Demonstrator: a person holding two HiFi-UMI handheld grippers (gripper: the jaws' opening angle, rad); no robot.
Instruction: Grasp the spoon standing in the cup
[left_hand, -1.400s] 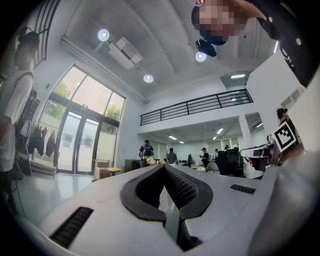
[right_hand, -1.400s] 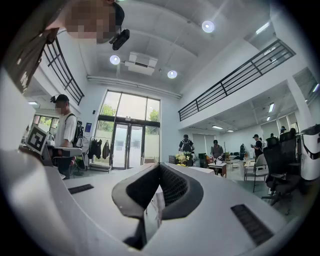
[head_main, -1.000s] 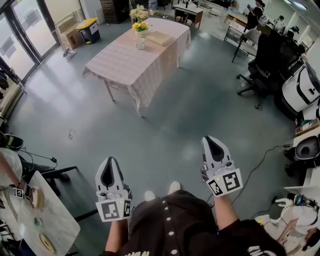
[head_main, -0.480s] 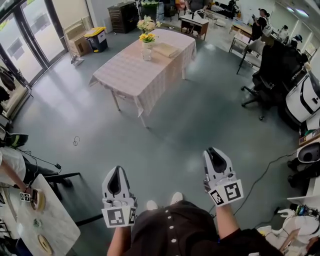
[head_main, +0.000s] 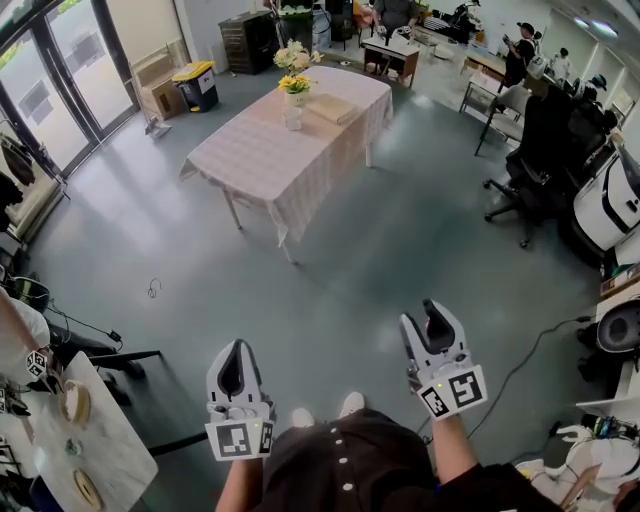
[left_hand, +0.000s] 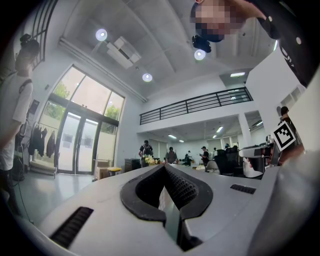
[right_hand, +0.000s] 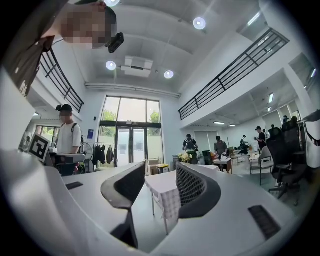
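Observation:
I make out no spoon and no cup in any view. A long table with a checked cloth (head_main: 290, 150) stands far ahead across the grey floor; on it are a vase of flowers (head_main: 292, 98) and a flat tan box (head_main: 333, 108). Both grippers are held low, close to the person's body. My left gripper (head_main: 234, 348) is shut and empty, its tips meeting in the left gripper view (left_hand: 164, 167). The jaws of my right gripper (head_main: 432, 306) are opening, with nothing between them; through their gap (right_hand: 160, 176) the table (right_hand: 167, 186) shows in the distance.
Black office chairs (head_main: 530, 170) and desks line the right side. A small marble table (head_main: 95, 450) with round items stands at lower left. A yellow-lidded bin (head_main: 198, 84) and glass doors (head_main: 50, 90) are at far left. A cable loop (head_main: 153, 288) lies on the floor.
The right gripper's jaws have parted from shut to open. The view has shifted a little, so the table sits slightly further right. Both grippers stay near the body.

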